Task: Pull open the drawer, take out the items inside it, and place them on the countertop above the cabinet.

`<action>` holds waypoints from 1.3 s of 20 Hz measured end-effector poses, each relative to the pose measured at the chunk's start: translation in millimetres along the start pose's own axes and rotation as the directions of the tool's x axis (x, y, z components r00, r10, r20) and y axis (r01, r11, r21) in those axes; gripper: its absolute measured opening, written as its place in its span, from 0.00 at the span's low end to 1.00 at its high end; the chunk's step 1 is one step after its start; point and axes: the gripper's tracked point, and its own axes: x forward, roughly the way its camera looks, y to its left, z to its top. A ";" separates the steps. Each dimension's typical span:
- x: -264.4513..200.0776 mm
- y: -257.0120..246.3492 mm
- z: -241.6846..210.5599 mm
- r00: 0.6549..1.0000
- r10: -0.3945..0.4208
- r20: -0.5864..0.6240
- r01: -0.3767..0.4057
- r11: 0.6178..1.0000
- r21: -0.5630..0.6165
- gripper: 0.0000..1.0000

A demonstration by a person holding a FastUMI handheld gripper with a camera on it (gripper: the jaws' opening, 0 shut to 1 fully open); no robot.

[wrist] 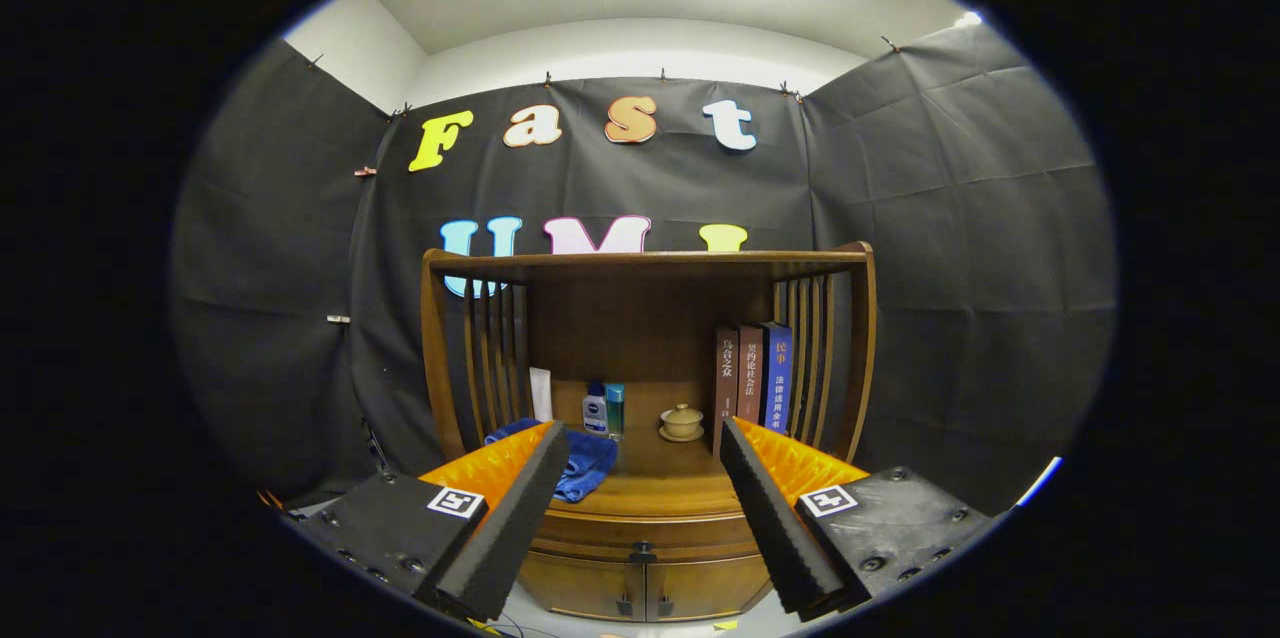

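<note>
On the countertop [660,490] stand three books [752,376], two bottles [603,409], one lidded cup [682,421]; a blue towel [585,463] sits half-hidden behind the spread, empty gripper [640,458].

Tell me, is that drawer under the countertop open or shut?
Shut: the drawer front sits flush with the cabinet, its knob untouched. The hand-held gripper hangs open before it.
</note>
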 end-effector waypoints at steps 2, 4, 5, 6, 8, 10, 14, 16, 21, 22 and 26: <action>2.7 -1.4 -8.8 1.000 -0.001 -0.015 0.001 1.000 0.008 0.99; 9.6 2.7 -30.1 0.999 0.004 -0.038 -0.004 1.000 0.020 0.99; 14.5 5.2 -42.5 0.999 0.009 -0.051 -0.008 1.000 0.028 0.99; 18.1 5.8 -54.7 0.998 0.016 -0.066 -0.014 0.999 0.036 0.99; 27.0 5.7 -83.8 0.995 0.022 -0.097 -0.017 0.999 0.047 0.99; 33.2 4.3 -118.2 0.989 0.029 -0.142 -0.023 0.999 0.040 0.99; 54.5 0.8 -183.4 0.973 0.036 -0.228 -0.029 0.999 0.037 0.99; 66.1 -3.2 -212.5 0.961 0.032 -0.276 -0.015 0.998 0.064 0.99; 98.5 -8.6 -278.7 0.918 0.005 -0.397 0.022 0.998 0.064 0.93; 103.3 -10.1 -290.1 0.907 0.005 -0.421 0.024 0.998 0.064 0.87; 126.3 -7.7 -333.1 0.864 0.003 -0.504 0.026 0.998 0.051 0.77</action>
